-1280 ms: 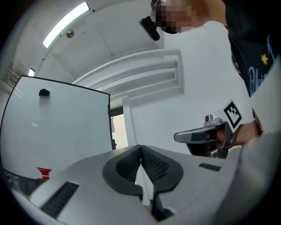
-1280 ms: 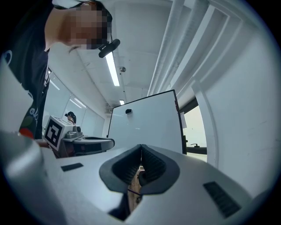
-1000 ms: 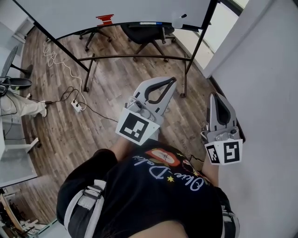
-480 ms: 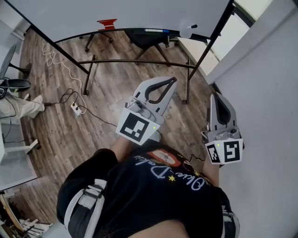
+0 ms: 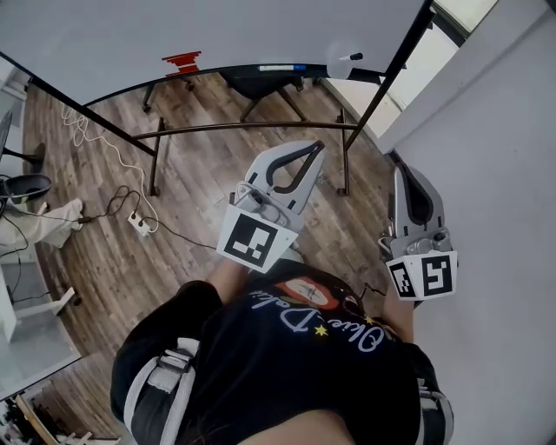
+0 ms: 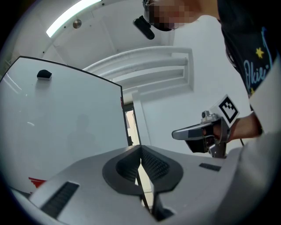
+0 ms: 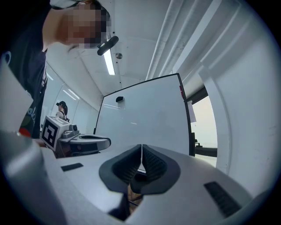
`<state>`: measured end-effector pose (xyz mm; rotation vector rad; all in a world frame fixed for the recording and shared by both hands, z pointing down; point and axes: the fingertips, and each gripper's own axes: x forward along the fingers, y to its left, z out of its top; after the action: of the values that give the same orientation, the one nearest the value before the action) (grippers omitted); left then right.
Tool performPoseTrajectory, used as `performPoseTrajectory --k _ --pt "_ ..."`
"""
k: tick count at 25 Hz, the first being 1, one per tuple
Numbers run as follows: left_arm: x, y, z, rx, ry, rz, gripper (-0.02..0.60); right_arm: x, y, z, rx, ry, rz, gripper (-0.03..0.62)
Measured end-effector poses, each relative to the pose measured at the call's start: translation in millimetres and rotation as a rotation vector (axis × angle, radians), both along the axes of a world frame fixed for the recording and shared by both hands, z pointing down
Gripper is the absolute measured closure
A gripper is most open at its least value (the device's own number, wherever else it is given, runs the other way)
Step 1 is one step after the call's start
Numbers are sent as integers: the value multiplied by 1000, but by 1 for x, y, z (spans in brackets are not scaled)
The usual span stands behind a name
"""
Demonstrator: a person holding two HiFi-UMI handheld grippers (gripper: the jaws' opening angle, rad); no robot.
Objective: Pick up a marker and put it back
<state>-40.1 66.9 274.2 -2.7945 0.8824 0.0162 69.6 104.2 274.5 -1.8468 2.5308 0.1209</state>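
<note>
Facing the whiteboard (image 5: 217,26), we hold the left gripper (image 5: 318,149) and right gripper (image 5: 399,170) level, jaws pressed together, empty. A marker (image 5: 282,67) lies near the right end of its tray (image 5: 228,69).

Whiteboard (image 5: 217,35) up front, both grippers before it
L gripper (image 5: 318,148) & R gripper (image 5: 398,171) sat side by side; marker (image 5: 282,67) lay on board's tray (image 5: 228,69); chair (image 5: 265,87) behind board; power strip (image 5: 139,224) on floor (image 5: 217,174) at left; wall (image 5: 504,174) at right.
</note>
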Motion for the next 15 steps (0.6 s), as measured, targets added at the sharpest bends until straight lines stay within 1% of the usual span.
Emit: performPoseTrajectory --k 7,12,15 --pt "-28 -34 4 -14 16 -11 578 -11 -35 0 -7 20 27 592" --pt "-45 -50 13 -52 54 -20 577 -23 -49 5 -25 36 33 592" --pt "-47 -57 19 -74 65 -17 577 -26 -52 8 -43 38 36 592"
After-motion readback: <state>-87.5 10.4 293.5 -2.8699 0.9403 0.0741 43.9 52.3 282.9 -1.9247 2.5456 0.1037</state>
